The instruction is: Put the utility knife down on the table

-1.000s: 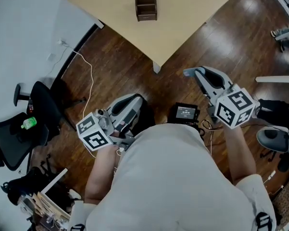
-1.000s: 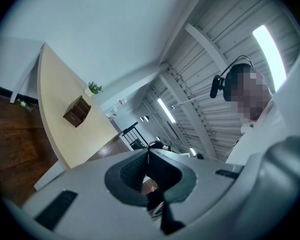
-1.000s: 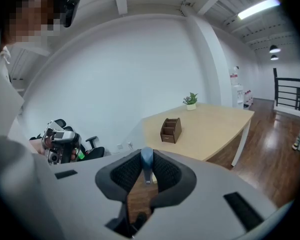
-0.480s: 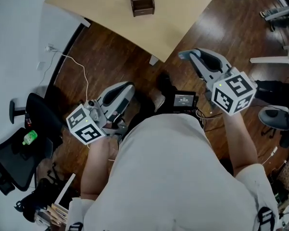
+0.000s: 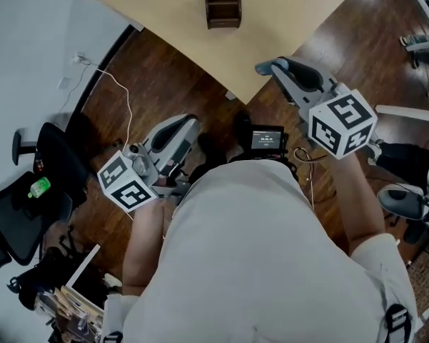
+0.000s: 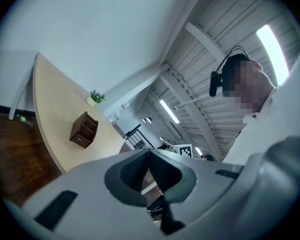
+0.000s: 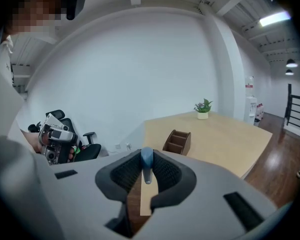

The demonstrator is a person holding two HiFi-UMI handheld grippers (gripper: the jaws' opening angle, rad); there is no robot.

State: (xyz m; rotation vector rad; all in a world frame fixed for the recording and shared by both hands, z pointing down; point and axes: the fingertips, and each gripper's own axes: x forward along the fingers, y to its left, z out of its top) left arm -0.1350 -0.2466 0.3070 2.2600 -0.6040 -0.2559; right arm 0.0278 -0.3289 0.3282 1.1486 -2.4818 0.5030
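Observation:
A blue-grey utility knife (image 7: pixel 146 165) stands between the ribbed pads of my right gripper (image 7: pixel 146 170), which is shut on it. In the head view, my right gripper (image 5: pixel 270 68) hangs above the wooden floor just off the near corner of the pale wooden table (image 5: pixel 271 34). My left gripper (image 5: pixel 188 125) is lower and to the left, over the floor close to the person's body. Its jaws (image 6: pixel 149 153) meet at the tips with nothing between them.
A dark brown desk organizer (image 5: pixel 222 2) stands on the table, with a small potted plant (image 7: pixel 203 107) further back. A black office chair (image 5: pixel 18 216) with a green bottle (image 5: pixel 39 186) stands at the left. A white cable (image 5: pixel 125 102) runs across the floor.
Both grippers have moved toward the table. The right one, with the knife, has come up next to the table's near corner.

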